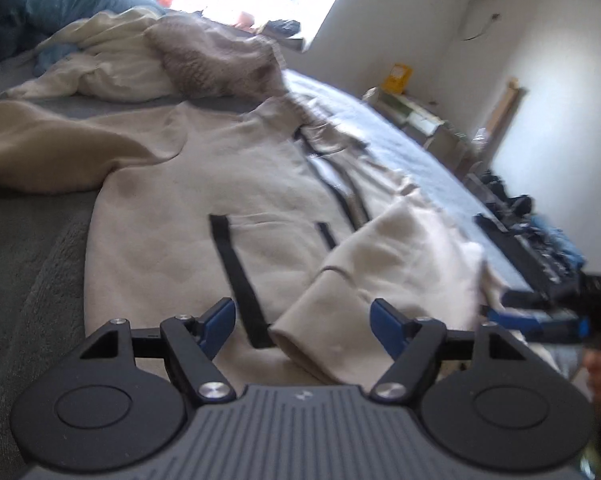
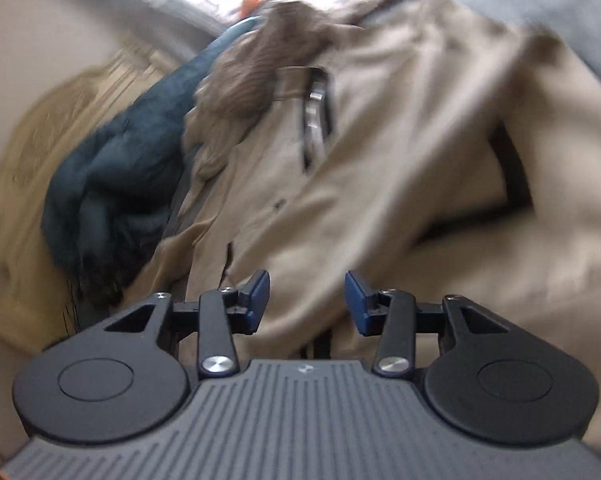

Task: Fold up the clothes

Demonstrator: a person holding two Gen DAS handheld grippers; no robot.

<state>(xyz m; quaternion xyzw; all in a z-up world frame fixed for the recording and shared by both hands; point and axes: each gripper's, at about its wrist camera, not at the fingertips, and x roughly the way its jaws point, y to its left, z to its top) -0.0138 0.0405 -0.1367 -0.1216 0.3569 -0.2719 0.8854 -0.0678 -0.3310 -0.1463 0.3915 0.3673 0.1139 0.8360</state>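
Observation:
A cream zip jacket (image 1: 204, 184) with black pocket strips lies spread on the grey bed cover (image 1: 24, 248). One of its sleeves (image 1: 380, 248) is folded across the front, and the cuff ends between the fingers of my left gripper (image 1: 304, 322). That gripper is open and low over the hem, and its blue pads do not press the cloth. My right gripper (image 1: 540, 320) shows as a blur at the jacket's right edge. In the right wrist view the right gripper (image 2: 308, 298) is open above the jacket (image 2: 380, 140), with nothing between its pads.
A heap of clothes lies beyond the jacket: a white garment (image 1: 112, 64), a brown knit (image 1: 220, 56) and a blue one (image 1: 40, 0). The bed's light edge (image 1: 400, 148) runs along the right, with shelves (image 1: 420, 120) and dark clutter (image 1: 540, 240) past it.

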